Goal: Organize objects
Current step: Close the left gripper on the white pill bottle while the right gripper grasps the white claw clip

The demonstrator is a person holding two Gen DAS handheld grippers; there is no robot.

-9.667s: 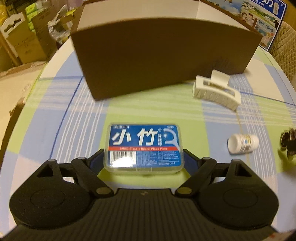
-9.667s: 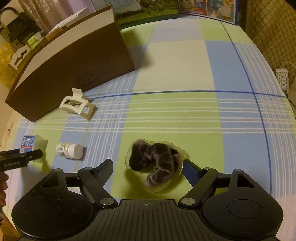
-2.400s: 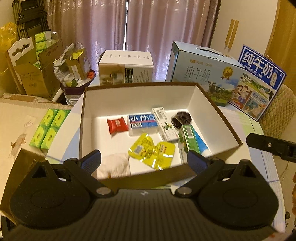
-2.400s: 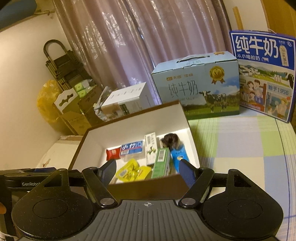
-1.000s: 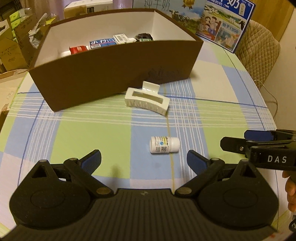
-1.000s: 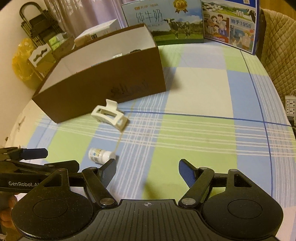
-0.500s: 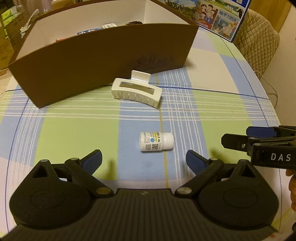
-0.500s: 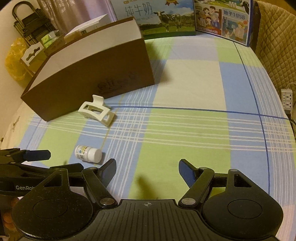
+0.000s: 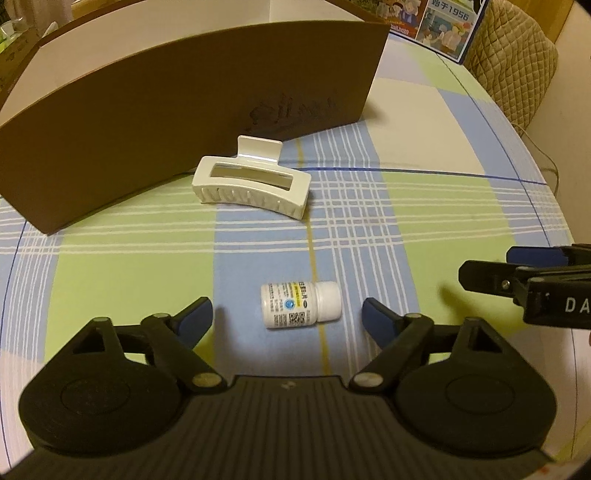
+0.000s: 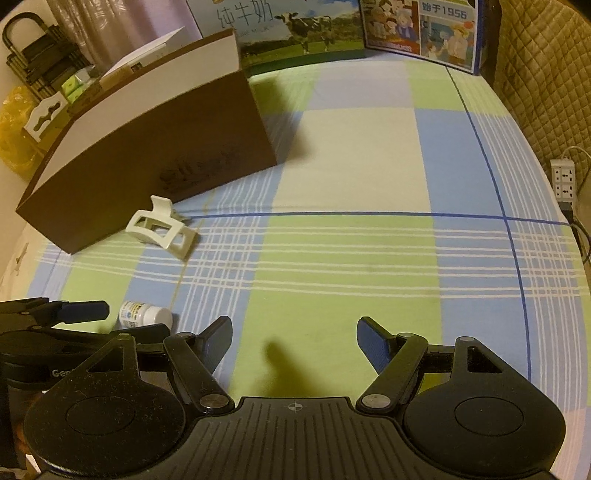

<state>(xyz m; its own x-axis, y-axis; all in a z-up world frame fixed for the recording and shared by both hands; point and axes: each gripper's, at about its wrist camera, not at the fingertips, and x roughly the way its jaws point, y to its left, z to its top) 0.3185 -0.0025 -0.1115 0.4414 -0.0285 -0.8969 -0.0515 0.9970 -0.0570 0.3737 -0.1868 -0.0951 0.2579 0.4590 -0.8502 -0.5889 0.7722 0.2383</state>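
A small white pill bottle (image 9: 300, 304) lies on its side on the checked tablecloth, cap to the right. My left gripper (image 9: 290, 319) hangs over it with a blue pad on each side; its jaws are closing and do not touch the bottle. A white hair claw clip (image 9: 251, 185) lies beyond it, just in front of the brown cardboard box (image 9: 192, 99). In the right wrist view the bottle (image 10: 144, 314) sits at lower left, the clip (image 10: 160, 226) near the box (image 10: 147, 147). My right gripper (image 10: 294, 341) is open over bare cloth, nothing between its fingers.
The right gripper's finger (image 9: 517, 280) reaches in from the right edge of the left wrist view. Milk cartons (image 10: 303, 26) stand behind the box. A quilted chair back (image 10: 543, 74) and a power strip (image 10: 563, 179) are at the right.
The left gripper has come down and forward over the pill bottle, and its jaws have narrowed around it. The right gripper has drifted slightly lower over the cloth, still open.
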